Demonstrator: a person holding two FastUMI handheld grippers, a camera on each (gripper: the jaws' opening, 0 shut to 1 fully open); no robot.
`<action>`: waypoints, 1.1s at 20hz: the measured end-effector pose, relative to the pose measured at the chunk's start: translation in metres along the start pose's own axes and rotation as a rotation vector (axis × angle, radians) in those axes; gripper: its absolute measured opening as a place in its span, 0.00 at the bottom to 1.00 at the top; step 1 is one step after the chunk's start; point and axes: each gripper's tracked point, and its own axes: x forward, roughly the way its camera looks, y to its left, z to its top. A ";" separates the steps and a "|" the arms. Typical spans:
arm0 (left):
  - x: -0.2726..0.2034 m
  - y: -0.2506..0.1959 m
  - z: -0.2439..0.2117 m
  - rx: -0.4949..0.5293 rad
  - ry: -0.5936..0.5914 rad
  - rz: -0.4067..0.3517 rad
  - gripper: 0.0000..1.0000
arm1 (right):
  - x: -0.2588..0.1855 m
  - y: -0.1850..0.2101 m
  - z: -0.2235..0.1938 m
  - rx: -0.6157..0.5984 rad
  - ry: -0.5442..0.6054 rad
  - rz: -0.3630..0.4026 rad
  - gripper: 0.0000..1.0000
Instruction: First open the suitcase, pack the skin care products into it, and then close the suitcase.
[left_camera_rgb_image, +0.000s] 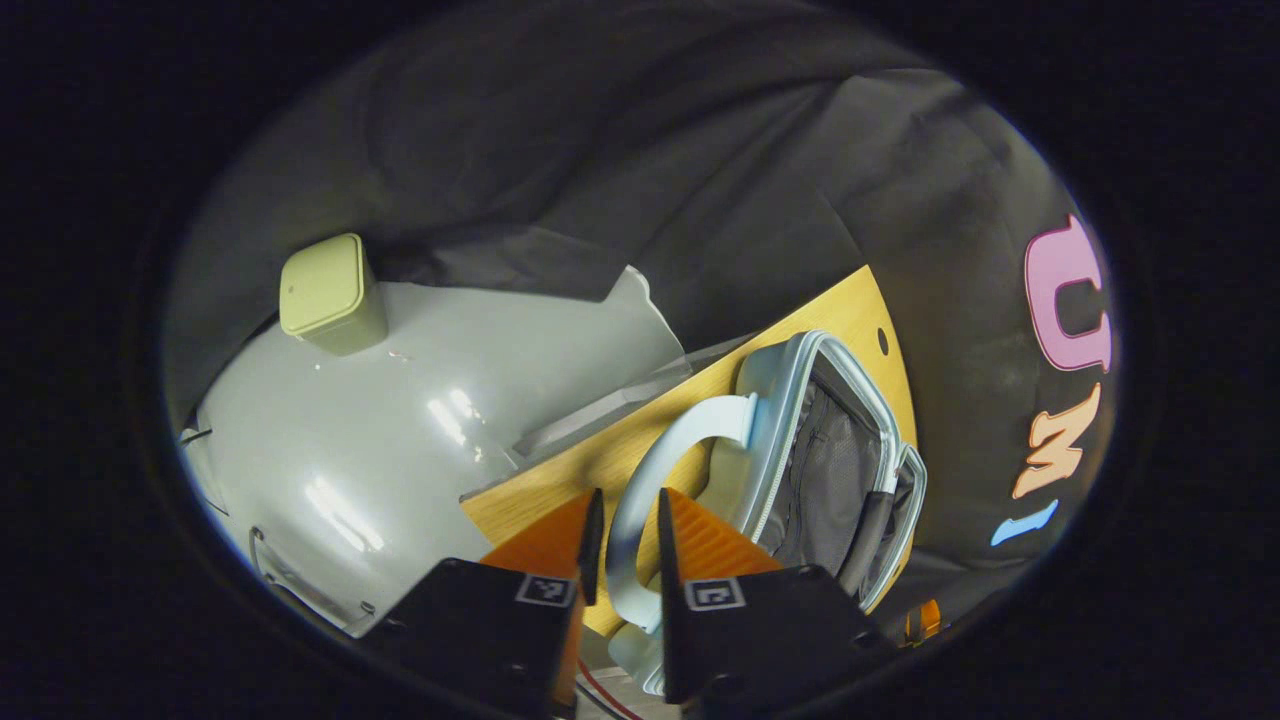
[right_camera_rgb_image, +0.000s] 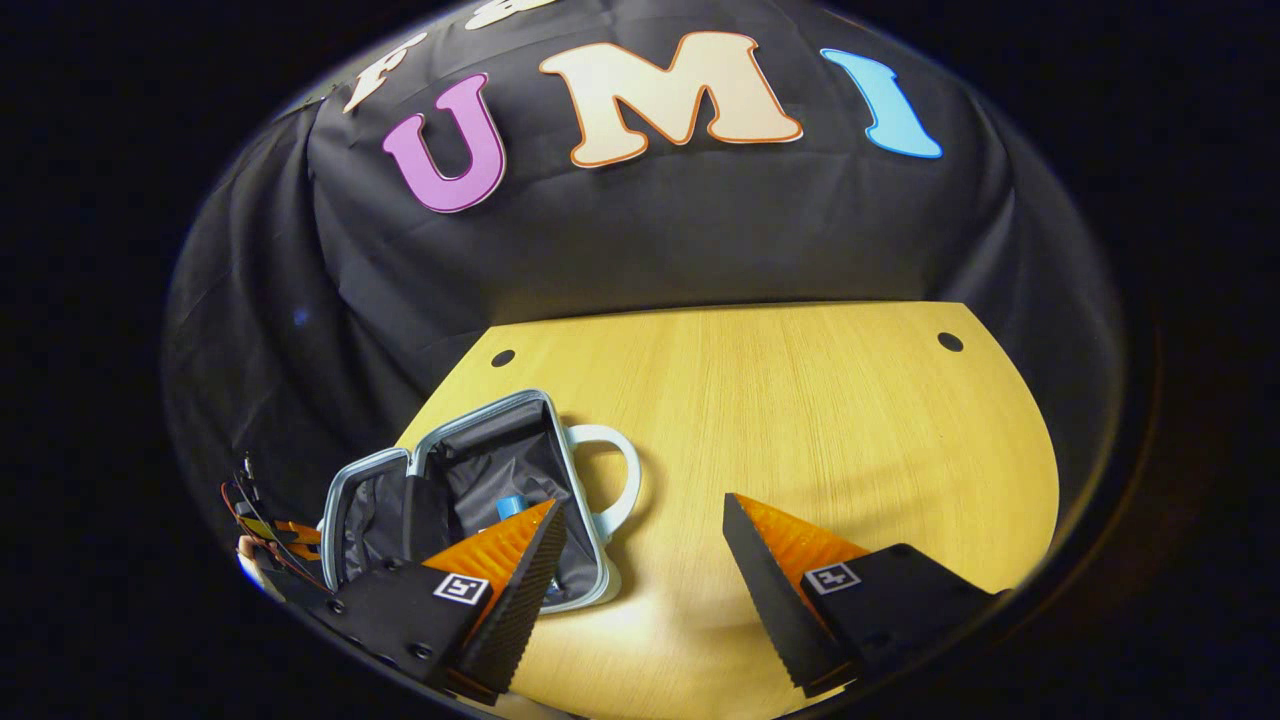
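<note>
Dim booth, glare on the grey sheet (left_camera_rgb_image: 400, 440), edges perhaps blurred.

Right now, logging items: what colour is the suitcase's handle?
Pale blue handle, clearest in the left gripper view.

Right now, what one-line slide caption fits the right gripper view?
Open right gripper above the wooden table, beside the open suitcase.

The pale blue suitcase (right_camera_rgb_image: 590, 560) lies open on the wooden table (right_camera_rgb_image: 800, 420), a blue-capped product (right_camera_rgb_image: 511, 506) inside its dark lining.
</note>
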 end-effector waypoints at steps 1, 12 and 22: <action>0.004 0.005 0.000 0.005 0.004 0.011 0.17 | -0.001 0.000 -0.001 -0.003 0.001 -0.004 0.98; -0.026 -0.037 -0.007 0.135 0.028 -0.012 0.05 | 0.000 0.010 -0.019 -0.028 0.011 0.022 0.98; -0.106 -0.106 -0.010 0.198 -0.090 -0.131 0.03 | -0.013 0.000 -0.034 -0.043 0.004 0.073 0.98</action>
